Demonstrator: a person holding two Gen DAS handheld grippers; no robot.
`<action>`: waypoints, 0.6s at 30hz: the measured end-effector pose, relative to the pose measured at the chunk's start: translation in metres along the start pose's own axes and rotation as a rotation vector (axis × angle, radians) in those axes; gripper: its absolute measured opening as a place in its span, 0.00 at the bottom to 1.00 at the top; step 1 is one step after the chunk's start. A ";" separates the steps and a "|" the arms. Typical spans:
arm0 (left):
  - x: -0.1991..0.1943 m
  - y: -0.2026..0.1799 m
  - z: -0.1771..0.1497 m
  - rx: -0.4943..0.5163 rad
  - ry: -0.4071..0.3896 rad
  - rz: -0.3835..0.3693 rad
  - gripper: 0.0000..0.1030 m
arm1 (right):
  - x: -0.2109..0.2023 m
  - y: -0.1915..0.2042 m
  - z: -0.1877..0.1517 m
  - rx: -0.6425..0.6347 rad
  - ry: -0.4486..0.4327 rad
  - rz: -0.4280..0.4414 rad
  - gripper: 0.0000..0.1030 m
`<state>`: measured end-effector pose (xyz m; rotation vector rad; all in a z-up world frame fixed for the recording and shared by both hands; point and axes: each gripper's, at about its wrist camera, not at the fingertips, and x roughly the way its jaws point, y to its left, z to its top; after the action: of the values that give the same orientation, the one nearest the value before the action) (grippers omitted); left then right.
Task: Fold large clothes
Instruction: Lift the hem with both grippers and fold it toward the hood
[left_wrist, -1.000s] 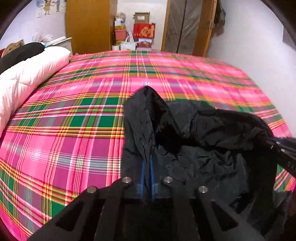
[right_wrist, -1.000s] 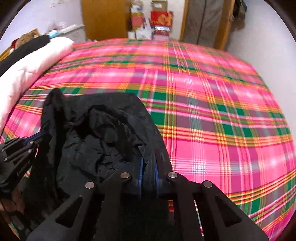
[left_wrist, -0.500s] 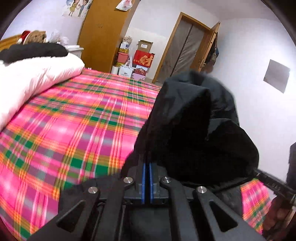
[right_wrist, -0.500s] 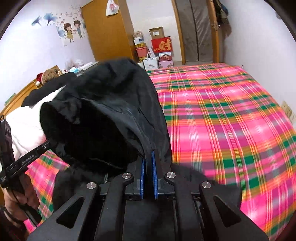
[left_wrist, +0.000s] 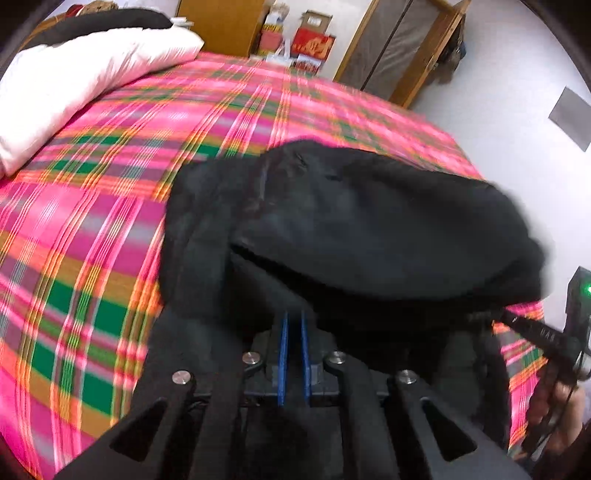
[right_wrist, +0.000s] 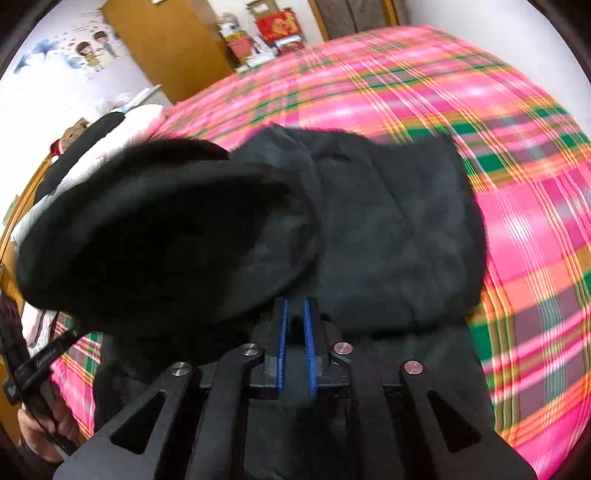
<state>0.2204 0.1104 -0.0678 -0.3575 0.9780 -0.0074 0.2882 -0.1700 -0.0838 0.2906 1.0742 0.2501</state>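
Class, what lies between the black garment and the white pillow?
Only bare pink plaid bedsheet lies between the black garment and the white pillow; the left wrist view shows it.

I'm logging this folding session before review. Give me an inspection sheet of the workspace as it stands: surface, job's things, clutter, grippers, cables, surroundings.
Surface: bed under a pink plaid sheet, blurred by motion.
Job's things: one black garment, bunched, its near edge at both grippers, the rest draped on the sheet.
Clutter: white pillow with a dark item on top at the head of the bed.
Grippers: left gripper has its jaws nearly together with black cloth at them; right gripper has just been opening, a narrow gap showing, cloth still between the jaws.
Cables: thin dark cable by the person's hand.
Surroundings: wooden wardrobe, stacked boxes, door, wall stickers.
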 end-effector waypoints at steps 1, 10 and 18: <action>-0.005 0.002 -0.008 0.005 0.014 0.016 0.07 | -0.004 -0.004 -0.003 0.017 -0.002 0.006 0.17; -0.049 -0.007 -0.010 0.005 -0.094 -0.021 0.07 | -0.042 0.029 0.009 -0.043 -0.116 0.114 0.48; 0.001 -0.037 0.033 0.081 -0.107 -0.118 0.07 | 0.002 0.092 0.013 -0.245 -0.113 0.108 0.46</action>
<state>0.2531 0.0849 -0.0410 -0.3369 0.8471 -0.1336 0.2954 -0.0854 -0.0470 0.1411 0.9068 0.4531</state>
